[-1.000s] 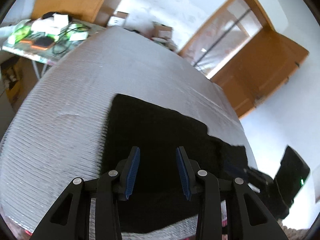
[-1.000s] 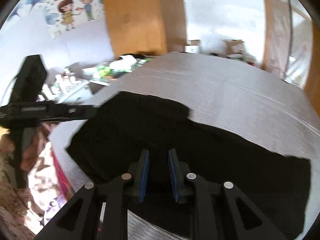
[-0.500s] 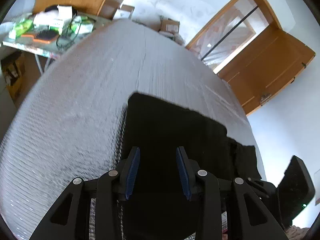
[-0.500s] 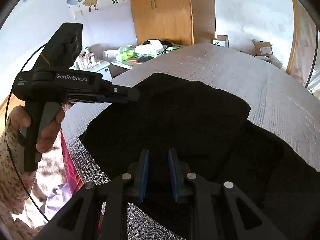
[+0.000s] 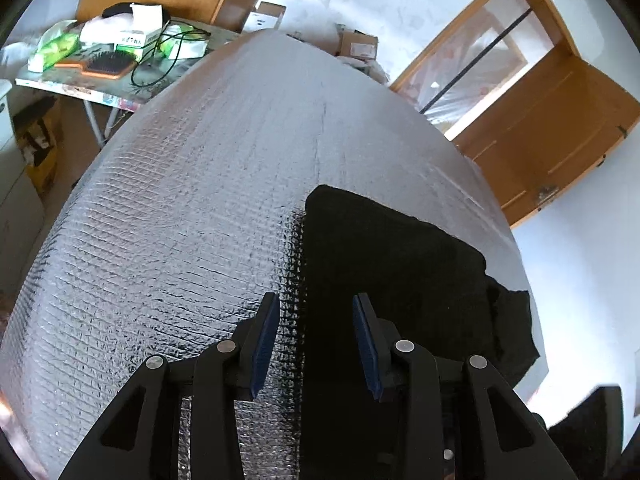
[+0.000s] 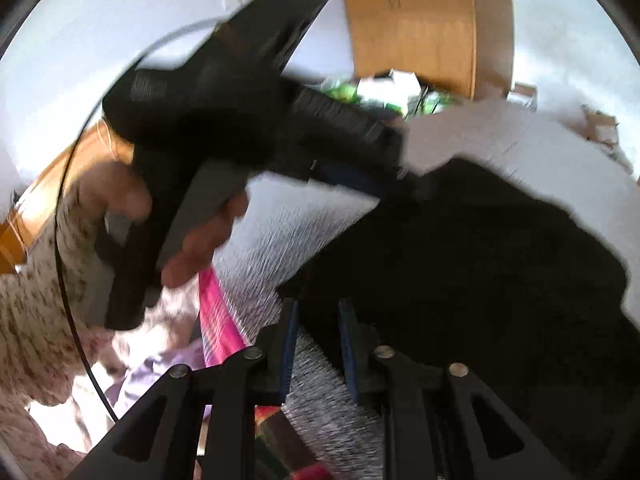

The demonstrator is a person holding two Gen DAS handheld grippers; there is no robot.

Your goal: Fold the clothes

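A black garment point(image 5: 392, 280) lies folded over on the silver quilted table point(image 5: 192, 208). My left gripper point(image 5: 316, 340) is open and empty, over the garment's left edge near the table's front. In the right wrist view the garment point(image 6: 480, 260) fills the right side. My right gripper point(image 6: 318, 344) is partly open with a narrow gap, at the garment's near corner; nothing shows between its pads. The left gripper's body point(image 6: 248, 120) and the hand holding it cross the right wrist view, blurred.
A cluttered side table point(image 5: 116, 60) with a hairbrush, boxes and cables stands at the far left. Cardboard boxes point(image 5: 358, 44) sit beyond the table's far end. A wooden door point(image 5: 552, 128) is at the right. A pink cloth edge point(image 6: 218, 320) hangs below the table's front.
Both grippers have swung left. The garment now sits right of centre in the left wrist view. The left gripper has come much closer in the right wrist view. The right jaws have opened slightly.
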